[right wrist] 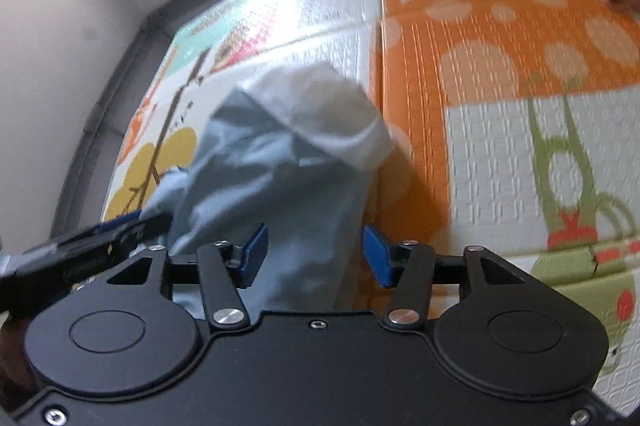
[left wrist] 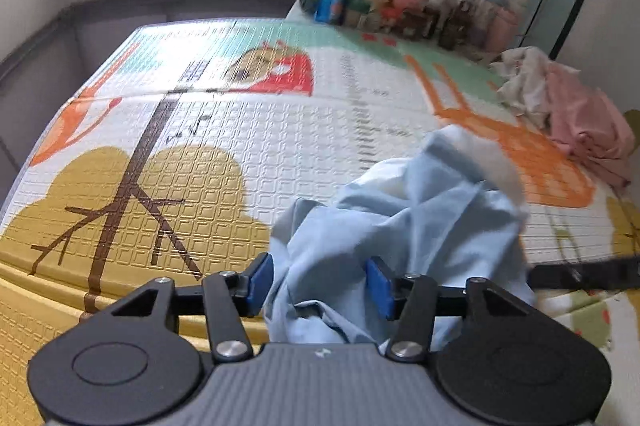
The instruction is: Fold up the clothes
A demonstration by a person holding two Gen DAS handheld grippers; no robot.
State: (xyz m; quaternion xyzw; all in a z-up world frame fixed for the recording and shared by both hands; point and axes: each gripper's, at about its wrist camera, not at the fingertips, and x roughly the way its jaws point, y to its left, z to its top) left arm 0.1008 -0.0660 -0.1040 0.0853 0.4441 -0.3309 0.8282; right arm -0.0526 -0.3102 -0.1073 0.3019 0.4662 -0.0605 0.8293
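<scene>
The light-blue garment point(left wrist: 404, 226) lies in a loose, rumpled heap on the patterned play mat point(left wrist: 160, 165), with a white lining or inner part point(right wrist: 328, 105) turned up at its far end. Cloth bunches between the blue pads of the left gripper point(left wrist: 320, 286), whose jaws stand roughly half open; the right pad brushes a fold but nothing is pinched. The right gripper point(right wrist: 316, 254) is likewise about half open over the same garment, cloth lying between its pads without being clamped, though motion blur makes the contact at its left pad hard to judge. The left gripper also shows at the right wrist view's left edge, just beside the heap. Well apart, near the mat's far corner, sits a pile of 2 more clothes, pink and cream point(left wrist: 560, 105), and beyond it a row of bottles and packets point(left wrist: 400, 1) along the wall. The risk from here: with the garment let go in a crumple, the next grasp may catch 2 layers or a mid-fold instead of an edge, so the fold comes out skewed; a pad snagging cloth could also drag the heap. Small print runs down the mat, but none is readable, nor any label on the packets.
</scene>
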